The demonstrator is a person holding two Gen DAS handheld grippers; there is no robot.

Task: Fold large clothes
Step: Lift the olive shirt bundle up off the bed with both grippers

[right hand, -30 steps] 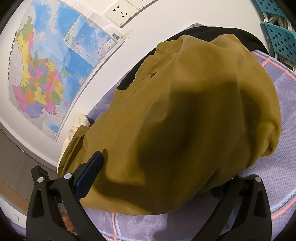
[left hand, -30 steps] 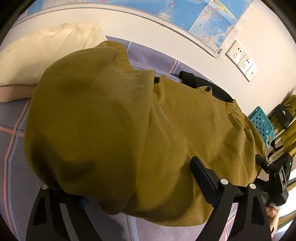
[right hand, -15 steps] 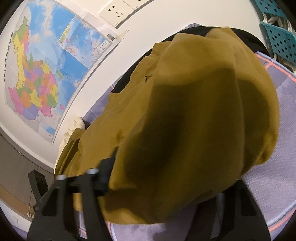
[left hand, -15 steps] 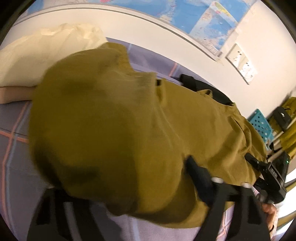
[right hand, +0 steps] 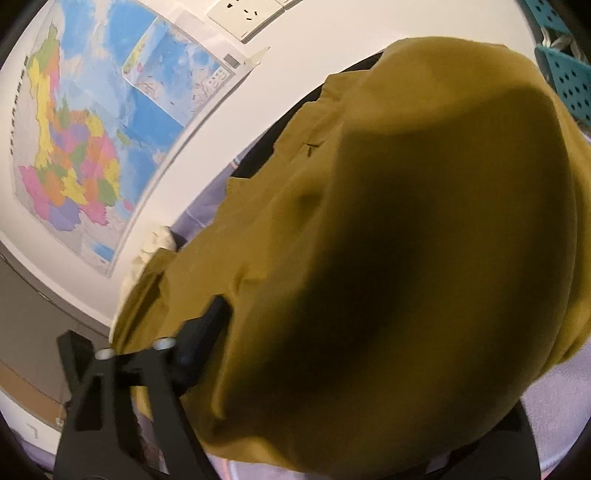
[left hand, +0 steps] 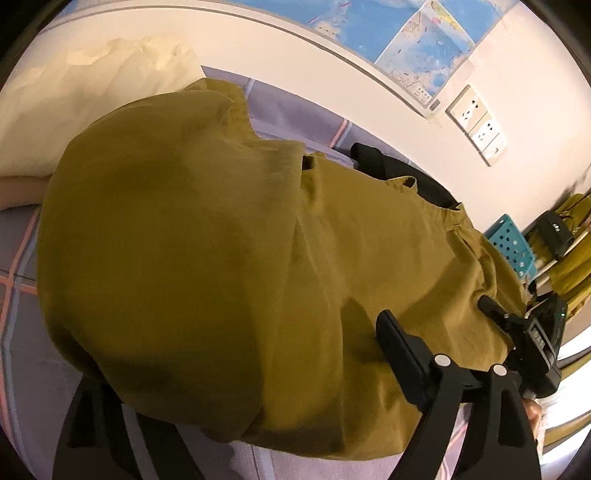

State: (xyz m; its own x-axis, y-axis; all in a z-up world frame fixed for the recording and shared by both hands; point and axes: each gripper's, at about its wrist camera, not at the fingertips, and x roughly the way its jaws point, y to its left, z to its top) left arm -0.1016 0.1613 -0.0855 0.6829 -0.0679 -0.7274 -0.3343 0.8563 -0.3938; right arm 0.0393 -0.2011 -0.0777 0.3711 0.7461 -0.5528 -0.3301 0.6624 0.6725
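Both tools under draped olive garment [left hand: 207, 258], fingers spread

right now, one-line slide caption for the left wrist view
Olive garment draped over the left hand-held gripper above a purple bedsheet, wall map behind.

Wall map [right hand: 85, 147], sockets [left hand: 476, 125] — cream pillow [left hand: 85, 99], teal basket [left hand: 511, 249].

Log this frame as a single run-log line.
stage: mid-fold | item: olive garment draped over both grippers | left gripper: state hidden | right gripper: state hidden | surface: purple bedsheet
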